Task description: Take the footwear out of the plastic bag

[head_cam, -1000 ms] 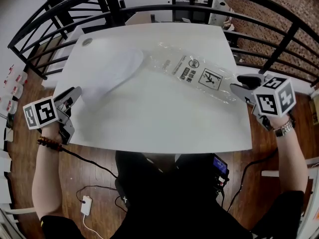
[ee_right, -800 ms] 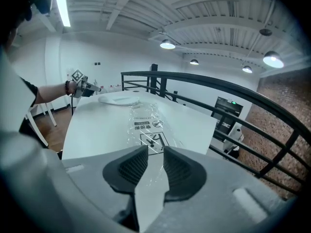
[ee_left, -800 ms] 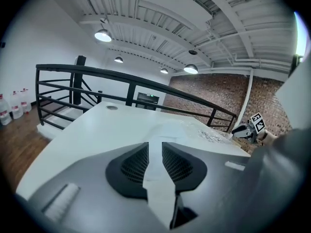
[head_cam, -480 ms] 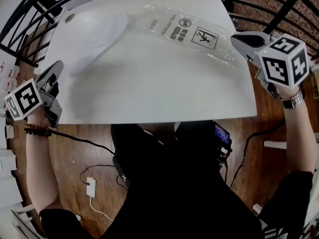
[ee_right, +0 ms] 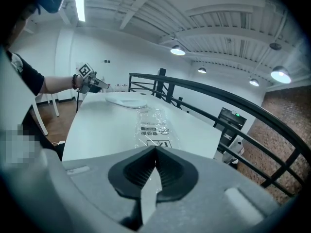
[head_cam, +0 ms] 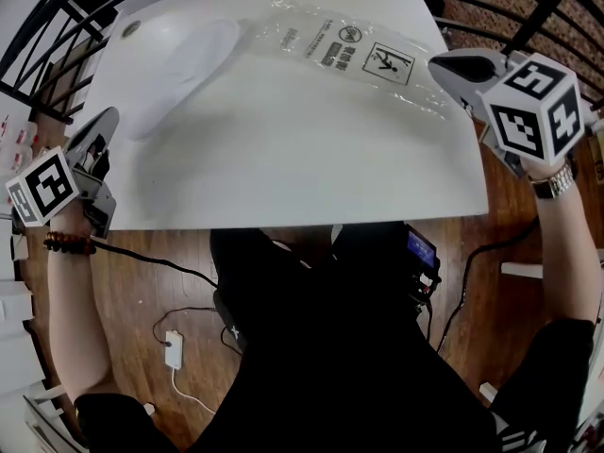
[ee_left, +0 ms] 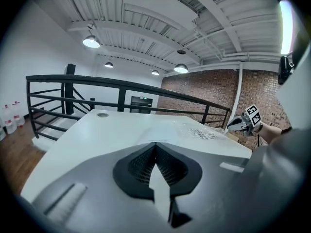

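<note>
Sitting at eleven o'clock on the counter (head_cam: 283,159), the footwear (head_cam: 179,59) is seemingly lying clear of the plastic bag (head_cam: 363,59), with the left tool (head_cam: 106,123) and right tool (head_cam: 445,64) hovering closed and empty.

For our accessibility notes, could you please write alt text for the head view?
A white slipper lies on a white table beside a clear plastic bag. The left gripper and right gripper, both shut and empty, flank the table.
</note>
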Tool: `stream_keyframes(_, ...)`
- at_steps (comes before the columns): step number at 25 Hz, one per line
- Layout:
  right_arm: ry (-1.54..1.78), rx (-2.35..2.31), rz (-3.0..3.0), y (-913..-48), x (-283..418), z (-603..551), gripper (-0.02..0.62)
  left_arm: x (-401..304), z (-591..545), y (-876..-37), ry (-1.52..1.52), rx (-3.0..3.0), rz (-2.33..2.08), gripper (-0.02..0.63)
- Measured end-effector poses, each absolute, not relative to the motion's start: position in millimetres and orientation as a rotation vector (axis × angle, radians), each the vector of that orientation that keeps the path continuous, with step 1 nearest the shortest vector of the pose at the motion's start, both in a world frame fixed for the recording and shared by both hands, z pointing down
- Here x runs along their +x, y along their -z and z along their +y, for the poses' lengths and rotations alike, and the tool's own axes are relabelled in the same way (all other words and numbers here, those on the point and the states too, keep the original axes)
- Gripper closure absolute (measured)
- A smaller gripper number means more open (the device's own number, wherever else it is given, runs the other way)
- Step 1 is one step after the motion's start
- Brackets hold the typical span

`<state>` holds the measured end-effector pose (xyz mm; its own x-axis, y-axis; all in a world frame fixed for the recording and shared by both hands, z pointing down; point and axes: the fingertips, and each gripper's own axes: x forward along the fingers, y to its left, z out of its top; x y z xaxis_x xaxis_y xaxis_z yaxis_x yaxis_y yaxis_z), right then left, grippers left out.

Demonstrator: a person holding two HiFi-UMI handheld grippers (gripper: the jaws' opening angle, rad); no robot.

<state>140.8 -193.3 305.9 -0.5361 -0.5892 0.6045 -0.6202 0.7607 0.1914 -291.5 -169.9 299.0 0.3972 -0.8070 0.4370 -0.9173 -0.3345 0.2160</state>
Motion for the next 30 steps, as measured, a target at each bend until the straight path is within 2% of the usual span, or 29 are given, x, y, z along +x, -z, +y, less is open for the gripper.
stream_keyframes(30,0.020,0.800,-2.362,-304.1,98.3,-177.8,0.603,-249.8,-157.5,-282.9,-0.464,2.446,-1.450,0.589)
